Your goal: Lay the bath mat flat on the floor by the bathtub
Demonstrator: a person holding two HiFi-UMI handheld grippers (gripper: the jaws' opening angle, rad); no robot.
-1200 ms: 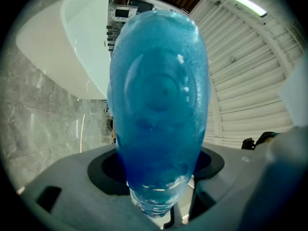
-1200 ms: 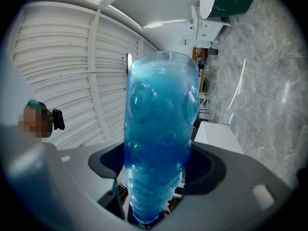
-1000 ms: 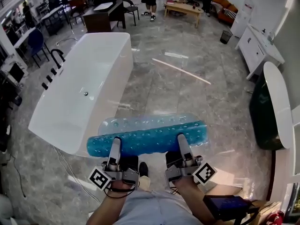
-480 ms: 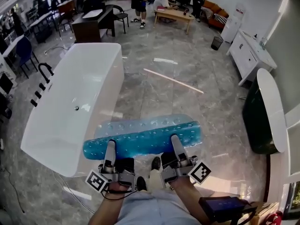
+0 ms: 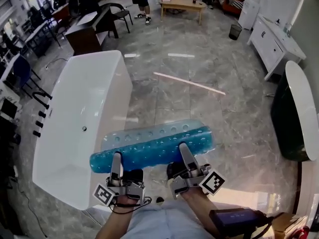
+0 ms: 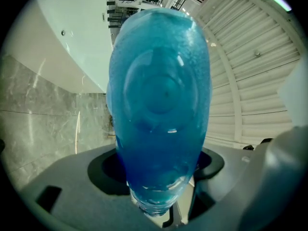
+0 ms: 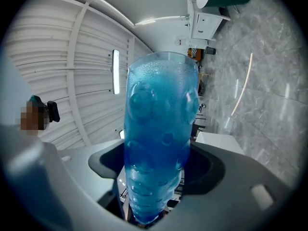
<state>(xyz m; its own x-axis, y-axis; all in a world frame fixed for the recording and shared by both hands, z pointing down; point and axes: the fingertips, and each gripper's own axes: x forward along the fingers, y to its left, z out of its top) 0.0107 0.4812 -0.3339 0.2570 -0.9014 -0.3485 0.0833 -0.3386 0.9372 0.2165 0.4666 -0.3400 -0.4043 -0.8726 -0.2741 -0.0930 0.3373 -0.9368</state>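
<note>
Holding the blue bath mat (image 5: 152,146) aloft, doubled over, at lower centre of frame, just right of the bathtub (image 5: 79,118).
Gripped along its near edge by left gripper (image 5: 116,157) and right gripper (image 5: 183,148), both clamped on the mat. Not yet laid: next, likely lowering onto the floor (image 5: 199,103) and spreading flat before release.

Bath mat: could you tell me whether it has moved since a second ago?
Yes: against the bathtub, the bath mat has advanced from the near corner to alongside its long side.
</note>
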